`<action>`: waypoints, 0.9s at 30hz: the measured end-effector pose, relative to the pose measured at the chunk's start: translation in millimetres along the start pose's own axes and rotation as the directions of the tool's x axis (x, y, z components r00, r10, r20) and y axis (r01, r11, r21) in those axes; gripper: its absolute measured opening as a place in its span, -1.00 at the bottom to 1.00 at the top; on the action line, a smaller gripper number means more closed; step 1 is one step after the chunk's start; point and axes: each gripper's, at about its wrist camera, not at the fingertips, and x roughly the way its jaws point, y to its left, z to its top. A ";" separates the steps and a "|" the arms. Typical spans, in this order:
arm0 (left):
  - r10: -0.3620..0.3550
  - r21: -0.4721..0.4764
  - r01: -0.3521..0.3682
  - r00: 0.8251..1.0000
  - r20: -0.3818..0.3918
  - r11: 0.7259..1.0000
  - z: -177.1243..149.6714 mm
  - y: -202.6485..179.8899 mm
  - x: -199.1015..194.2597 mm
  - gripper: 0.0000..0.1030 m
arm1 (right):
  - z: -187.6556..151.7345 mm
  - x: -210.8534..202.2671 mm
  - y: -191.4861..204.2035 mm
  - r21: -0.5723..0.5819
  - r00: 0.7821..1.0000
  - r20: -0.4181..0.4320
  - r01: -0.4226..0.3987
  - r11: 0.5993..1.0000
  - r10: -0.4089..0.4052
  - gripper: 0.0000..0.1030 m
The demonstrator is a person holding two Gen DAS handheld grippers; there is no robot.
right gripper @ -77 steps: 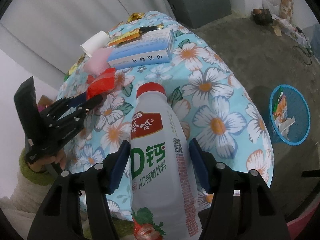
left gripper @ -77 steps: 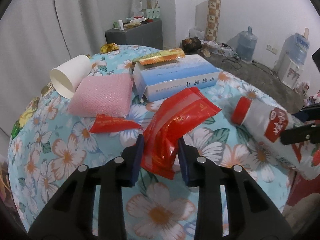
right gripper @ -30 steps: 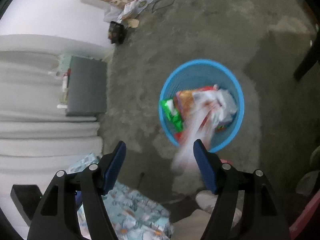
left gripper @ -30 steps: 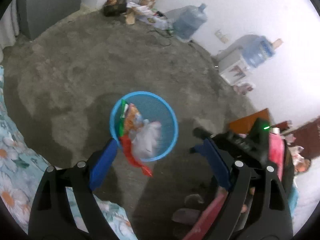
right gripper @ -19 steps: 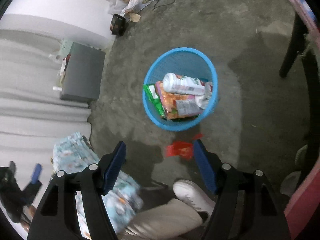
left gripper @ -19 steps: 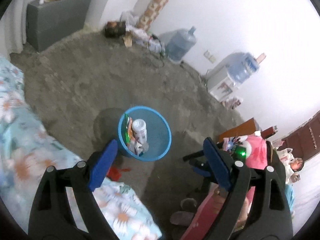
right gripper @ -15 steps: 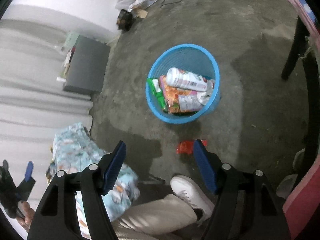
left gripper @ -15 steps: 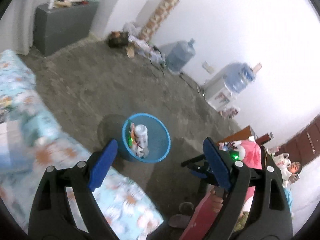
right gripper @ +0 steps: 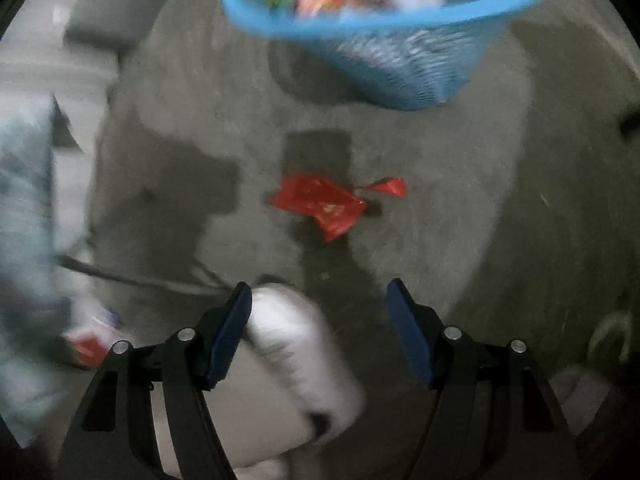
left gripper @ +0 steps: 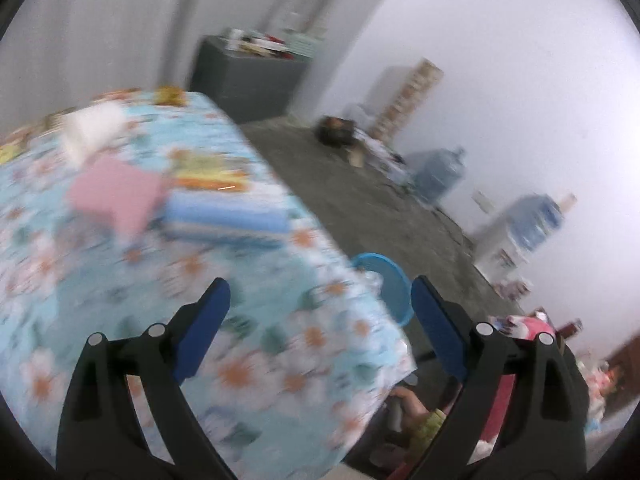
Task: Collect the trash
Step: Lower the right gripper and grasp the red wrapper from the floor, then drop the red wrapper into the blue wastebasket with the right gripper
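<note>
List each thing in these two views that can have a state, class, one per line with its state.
left gripper: open, empty, over the table.
right gripper: open, empty, above the floor.
blue basket: on the floor, holding trash.
red wrapper: lying on the floor outside the basket.
pink pad: on the table.
blue and white box: lying flat on the table.

red wrapper lies on grey floor beside basket.
</note>
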 end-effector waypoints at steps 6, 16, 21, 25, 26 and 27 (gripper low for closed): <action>0.171 -0.096 -0.166 0.984 0.050 0.981 -27.6 40.2 -48.9 0.70 | 31.3 84.3 51.2 -0.306 0.980 0.027 0.195 0.932 -0.196 0.43; 0.316 -0.192 -0.299 0.947 0.061 0.935 -38.2 66.6 -76.8 0.70 | 55.8 172.4 62.1 -0.428 0.938 -0.046 0.293 0.855 -0.345 0.52; 0.334 -0.200 -0.317 0.940 0.062 0.927 -28.8 72.5 -72.6 0.70 | 55.2 173.4 60.7 -0.421 0.931 -0.027 0.320 0.849 -0.364 0.30; 0.322 -0.210 -0.301 0.944 0.071 0.930 -28.1 76.5 -67.9 0.70 | 56.1 153.8 46.1 -0.330 0.944 -0.055 0.289 0.898 -0.324 -0.49; 0.310 -0.218 -0.288 0.948 0.073 0.932 -28.8 78.8 -66.6 0.70 | 54.0 149.5 40.3 -0.311 0.944 -0.063 0.289 0.906 -0.323 -0.68; 0.303 -0.222 -0.280 0.950 0.076 0.934 -29.5 80.2 -66.1 0.70 | 49.6 141.2 31.3 -0.280 0.948 -0.067 0.281 0.918 -0.311 -0.73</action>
